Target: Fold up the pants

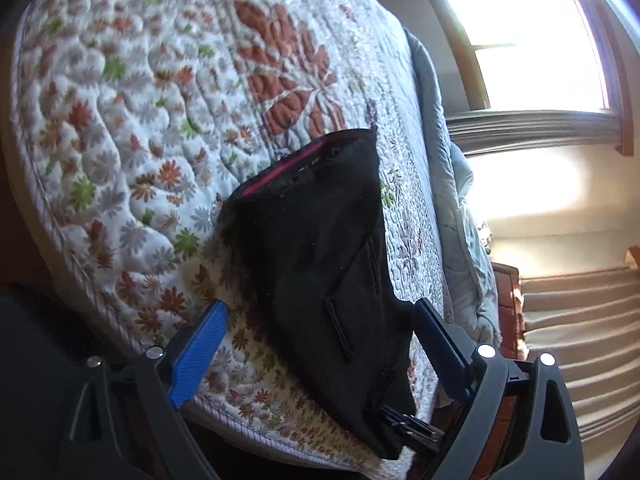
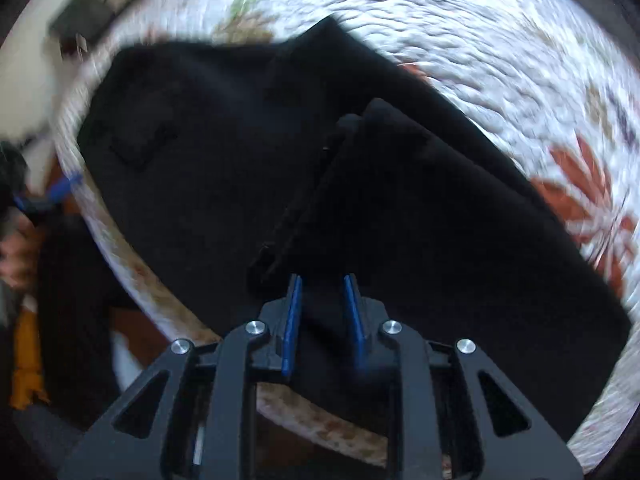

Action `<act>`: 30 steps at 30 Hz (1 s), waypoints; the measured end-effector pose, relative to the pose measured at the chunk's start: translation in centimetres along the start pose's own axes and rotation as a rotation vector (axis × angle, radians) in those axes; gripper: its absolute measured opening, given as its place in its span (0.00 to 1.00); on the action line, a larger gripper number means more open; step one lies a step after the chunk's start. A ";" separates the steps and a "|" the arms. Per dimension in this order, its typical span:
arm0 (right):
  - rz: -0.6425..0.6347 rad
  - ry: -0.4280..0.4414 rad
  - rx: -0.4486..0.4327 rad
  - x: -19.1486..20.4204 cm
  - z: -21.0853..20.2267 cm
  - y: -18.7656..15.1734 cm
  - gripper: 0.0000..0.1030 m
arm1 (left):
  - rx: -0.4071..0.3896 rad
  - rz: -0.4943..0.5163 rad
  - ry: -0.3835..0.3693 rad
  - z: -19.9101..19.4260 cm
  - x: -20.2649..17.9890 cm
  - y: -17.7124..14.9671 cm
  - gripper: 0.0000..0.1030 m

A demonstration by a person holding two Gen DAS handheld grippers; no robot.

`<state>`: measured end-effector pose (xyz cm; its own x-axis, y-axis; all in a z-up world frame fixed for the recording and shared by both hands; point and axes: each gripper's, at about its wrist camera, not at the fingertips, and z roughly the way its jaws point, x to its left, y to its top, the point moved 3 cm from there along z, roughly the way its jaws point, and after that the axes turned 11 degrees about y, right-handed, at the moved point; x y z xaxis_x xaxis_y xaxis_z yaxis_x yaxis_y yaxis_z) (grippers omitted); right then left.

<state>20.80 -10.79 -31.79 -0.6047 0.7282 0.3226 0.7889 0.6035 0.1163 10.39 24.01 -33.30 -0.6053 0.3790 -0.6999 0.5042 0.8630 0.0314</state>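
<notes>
The black pants (image 1: 320, 248) on the quilt (image 1: 132, 128) look soft and limp, best pinched at a folded edge; left gripper (image 1: 320, 316) spread wide around them, right gripper (image 2: 322, 280) nearly closed, apparently pinching their cloth.

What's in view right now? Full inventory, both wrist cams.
pants: 1, black with a red waistband strip, lying on the quilt near its edge
quilt: 1, white with orange, green and grey flowers, covering the bed
blanket: 1, grey-blue, along the quilt's far side
window: 1, bright, wood-framed, on the wall
left gripper: 1, black with blue pads, jaws wide open either side of the pants
right gripper: 1, black with blue pads, jaws narrow, black cloth between them; image blurred
</notes>
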 end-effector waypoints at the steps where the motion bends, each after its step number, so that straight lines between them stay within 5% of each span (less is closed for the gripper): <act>1: -0.014 -0.001 0.018 0.4 -0.2 0.5 0.19 | 0.004 -0.023 0.001 0.4 0.2 0.2 0.91; 3: -0.029 0.065 0.024 1.5 -1.7 2.6 0.21 | -0.006 -0.041 0.003 0.7 0.3 0.4 0.91; 7: -0.167 0.145 0.069 5.9 -4.1 8.7 0.60 | -0.031 -0.044 0.005 1.7 -0.2 1.0 0.92; 9: -0.292 0.188 0.144 9.6 -4.4 12.3 0.71 | -0.044 -0.045 0.012 2.2 -0.3 1.0 0.92; 15: -0.537 0.182 0.348 16.9 -0.3 23.6 0.85 | -0.053 -0.016 -0.014 3.0 -1.4 0.8 0.91; 20: -0.671 0.223 0.498 22.6 6.9 28.5 0.86 | -0.043 -0.017 -0.006 4.1 -1.0 0.6 0.87; 26: -0.742 0.259 0.642 24.4 13.2 28.3 0.86 | -0.014 -0.056 -0.072 4.2 0.0 1.1 0.87; 27: -0.735 0.276 0.657 24.4 13.5 28.3 0.79 | -0.018 -0.046 -0.072 4.2 0.1 1.1 0.87; 28: -0.713 0.311 0.681 24.4 14.0 28.3 0.62 | -0.020 -0.041 -0.075 4.2 0.1 1.0 0.87; 30: -0.697 0.328 0.703 24.4 14.6 28.4 0.52 | -0.023 -0.026 -0.074 4.1 0.0 0.9 0.83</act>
<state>26.84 28.88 -34.37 -0.7588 0.0853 0.6458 -0.0290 0.9860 -0.1642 13.36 23.39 -36.24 -0.5706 0.3314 -0.7514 0.4739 0.8801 0.0283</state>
